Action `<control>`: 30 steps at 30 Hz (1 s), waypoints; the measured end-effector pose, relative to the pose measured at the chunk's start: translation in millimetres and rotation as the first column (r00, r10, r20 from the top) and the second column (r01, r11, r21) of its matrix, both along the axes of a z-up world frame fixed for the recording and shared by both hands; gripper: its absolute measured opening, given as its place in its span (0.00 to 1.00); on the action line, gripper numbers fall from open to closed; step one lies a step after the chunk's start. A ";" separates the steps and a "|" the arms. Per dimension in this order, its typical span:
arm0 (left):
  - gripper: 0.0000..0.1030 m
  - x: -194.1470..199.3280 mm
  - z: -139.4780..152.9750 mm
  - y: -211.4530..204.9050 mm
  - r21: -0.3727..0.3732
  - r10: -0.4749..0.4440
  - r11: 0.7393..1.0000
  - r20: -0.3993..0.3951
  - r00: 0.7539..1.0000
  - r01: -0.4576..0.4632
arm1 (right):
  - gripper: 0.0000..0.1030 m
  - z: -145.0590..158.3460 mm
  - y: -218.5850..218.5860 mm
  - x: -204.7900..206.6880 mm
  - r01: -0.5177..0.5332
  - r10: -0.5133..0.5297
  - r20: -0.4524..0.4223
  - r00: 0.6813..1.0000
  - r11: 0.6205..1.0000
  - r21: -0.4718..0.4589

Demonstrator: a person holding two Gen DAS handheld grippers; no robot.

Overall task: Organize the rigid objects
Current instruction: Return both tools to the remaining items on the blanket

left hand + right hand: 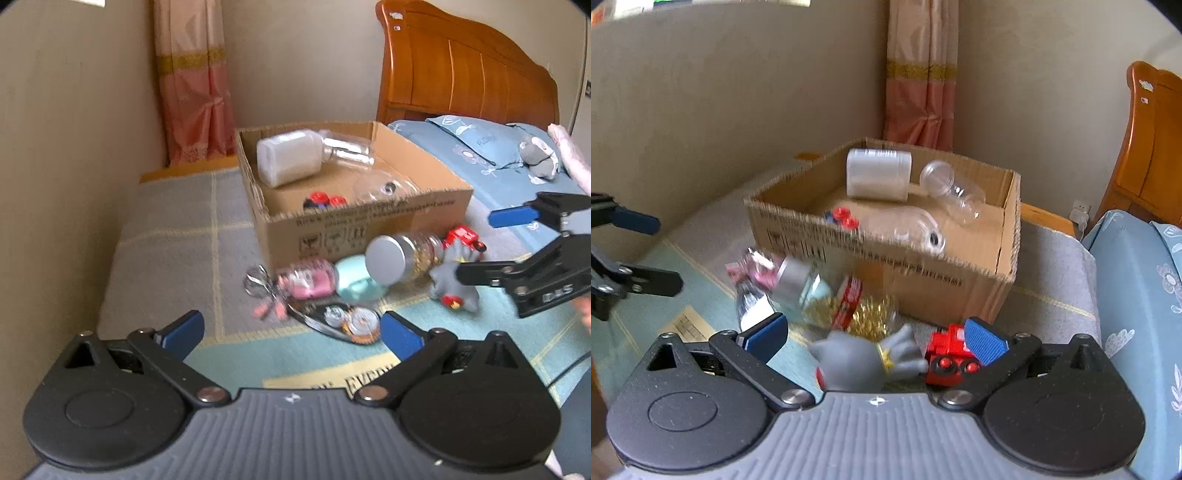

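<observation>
Lying just ahead of the right hand-held gripper (875, 338), a grey toy figure (857, 360) sits between its wide, empty jaws, a red toy truck (947, 360) beside it. Silver-lidded jar (399, 260) and cardboard box (354, 229) lie beyond. Left hand-held gripper (291, 332) spread wide, empty, near a blister pack (343, 323).

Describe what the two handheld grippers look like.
The left gripper and right gripper match: ribbed grey body, round black side housings, black linkage arms with silver pivots, blue textured pads. White lettering marks the right gripper's side in the left wrist view.
</observation>
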State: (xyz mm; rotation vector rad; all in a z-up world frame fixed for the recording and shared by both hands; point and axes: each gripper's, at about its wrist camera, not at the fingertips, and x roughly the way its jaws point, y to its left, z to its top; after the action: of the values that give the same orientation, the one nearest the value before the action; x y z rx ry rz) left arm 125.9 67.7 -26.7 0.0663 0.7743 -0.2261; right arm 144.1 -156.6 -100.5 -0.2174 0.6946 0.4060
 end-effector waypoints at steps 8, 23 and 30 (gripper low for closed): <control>0.98 -4.3 -16.3 -2.0 -0.027 0.005 1.000 -0.015 1.000 -0.005 | 1.00 -17.5 4.9 6.7 -0.011 0.011 -0.050 0.999 1.000 -0.002; 0.98 4.8 -33.0 -22.0 0.046 -0.071 0.996 -0.002 0.997 0.071 | 1.00 -36.0 8.1 -43.9 -0.014 0.014 -0.159 0.987 1.000 0.004; 0.98 6.5 -46.9 -40.1 0.065 -0.168 0.984 0.021 0.986 0.166 | 1.00 -51.8 2.5 -56.2 0.066 -0.073 -0.149 0.986 0.996 -0.054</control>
State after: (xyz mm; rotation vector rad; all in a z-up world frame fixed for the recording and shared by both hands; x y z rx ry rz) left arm 132.4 27.6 -73.6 0.1940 0.7500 -0.3595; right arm 87.9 -154.1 -152.3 -0.2097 0.8590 0.3411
